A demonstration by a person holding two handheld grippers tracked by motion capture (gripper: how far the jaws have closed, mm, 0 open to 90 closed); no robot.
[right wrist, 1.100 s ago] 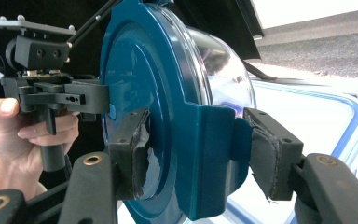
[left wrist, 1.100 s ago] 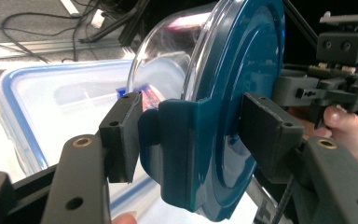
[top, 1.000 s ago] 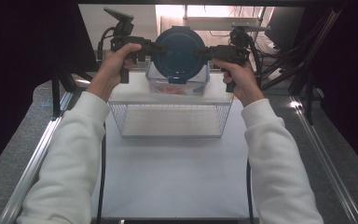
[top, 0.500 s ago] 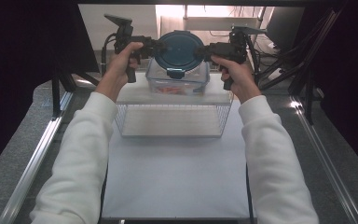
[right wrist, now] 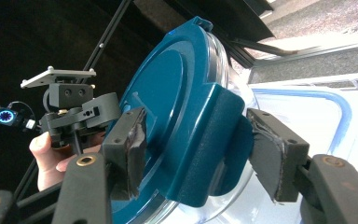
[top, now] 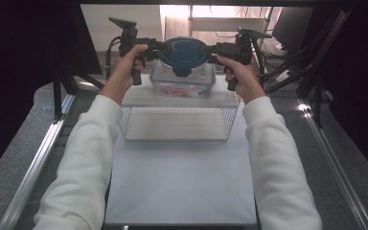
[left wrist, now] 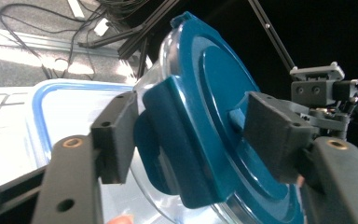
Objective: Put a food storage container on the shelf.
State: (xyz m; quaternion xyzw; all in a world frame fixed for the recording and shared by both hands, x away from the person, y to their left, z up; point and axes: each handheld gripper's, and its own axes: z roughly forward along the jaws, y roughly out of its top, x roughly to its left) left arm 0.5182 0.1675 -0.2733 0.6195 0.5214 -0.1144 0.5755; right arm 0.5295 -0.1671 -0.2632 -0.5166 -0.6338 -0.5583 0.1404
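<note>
A: Currently the round container (top: 183, 53) with the blue lid (left wrist: 223, 93) is up in the air, held between the two grippers at the far end of the table (top: 182, 191).

B: Grip state?

A: Left gripper (top: 157, 48) is clamped on the lid's left locking flap (left wrist: 177, 149): in the left gripper view one pad sits on the lid's top face, the other behind the flap, against the clear body. Right gripper (top: 212, 49) does the same on the opposite flap (right wrist: 212, 144). Both are narrow, closed on the container's rim.

B: Orientation?

A: Roughly level in the high view, lid up. It looks tilted in both gripper views, but those cameras turn with the hands.

B: What's under it?

A: A clear rectangular tub (top: 182, 81) with something orange (top: 175, 92) inside. The container hangs above it; cannot tell whether the two touch. In both gripper views a blue-edged rim (left wrist: 35, 100) shows behind the container.

B: Anything nearer?

A: A wire basket (top: 177, 122), just in front of the tub, sitting on the white table surface.

B: Hands?

A: Left hand (top: 127, 62) and right hand (top: 237, 72) each wrap a gripper handle, white sleeves (top: 84, 158) running back to the near edge. The right gripper view also shows the left gripper and fingers (right wrist: 51, 154) beyond the lid.
</note>
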